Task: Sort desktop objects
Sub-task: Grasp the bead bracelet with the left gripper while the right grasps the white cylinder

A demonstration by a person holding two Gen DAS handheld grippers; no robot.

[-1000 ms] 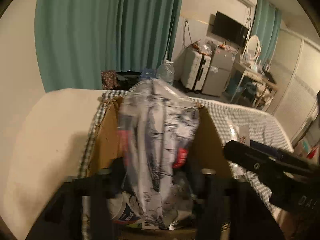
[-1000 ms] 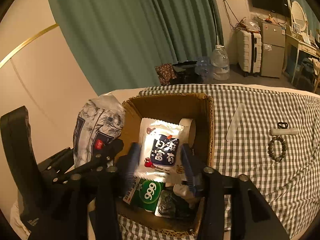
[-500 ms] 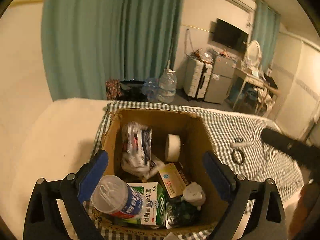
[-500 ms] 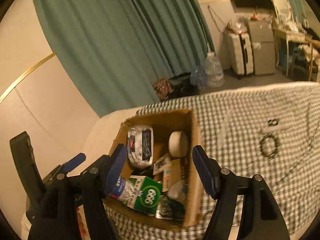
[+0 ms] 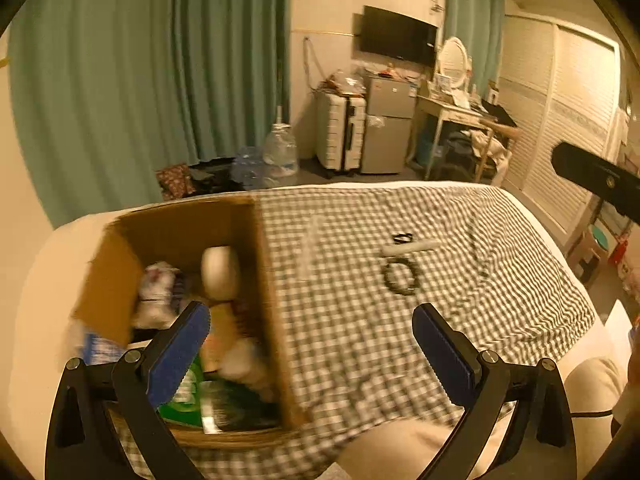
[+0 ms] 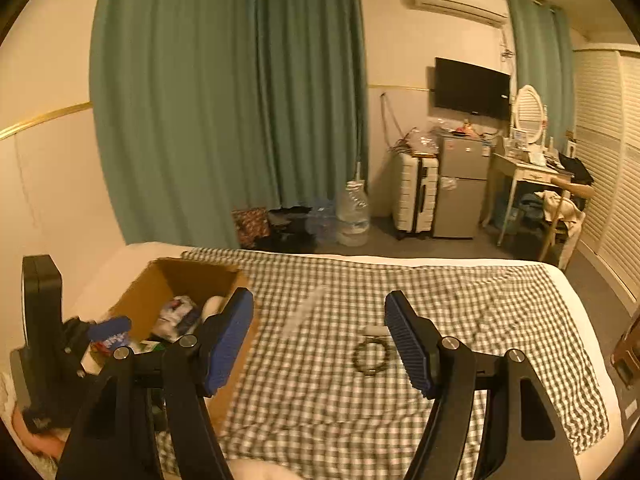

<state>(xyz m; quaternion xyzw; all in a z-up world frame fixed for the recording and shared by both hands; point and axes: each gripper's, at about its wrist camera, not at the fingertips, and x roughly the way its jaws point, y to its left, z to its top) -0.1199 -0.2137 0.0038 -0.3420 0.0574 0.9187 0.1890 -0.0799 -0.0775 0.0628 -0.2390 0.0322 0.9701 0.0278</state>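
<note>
An open cardboard box (image 5: 256,240) (image 6: 192,274) sits on the left of a checked cloth (image 5: 360,320) (image 6: 460,304). It holds a printed bag (image 5: 154,292), a white tape roll (image 5: 220,270) and a green carton (image 5: 186,394). A dark bead bracelet (image 5: 401,277) (image 6: 372,356), a white tube (image 5: 412,246), a small black clip (image 5: 402,237) and a clear strip (image 6: 306,312) lie on the cloth. My left gripper (image 5: 312,344) is open and empty over the box's right wall. My right gripper (image 6: 320,334) is open and empty above the cloth, left of the bracelet.
The cloth covers a bed with white edges (image 6: 400,258). Beyond it stand green curtains (image 6: 224,120), water bottles (image 6: 352,216), a white suitcase (image 6: 414,200), a small fridge (image 6: 462,188) and a desk (image 6: 528,176). The right gripper's body (image 5: 592,178) crosses the left wrist view.
Both grippers let go of their bags into the box and opened. Both have pulled back and swung right, so the cloth with the bracelet and tube now fills the views.
</note>
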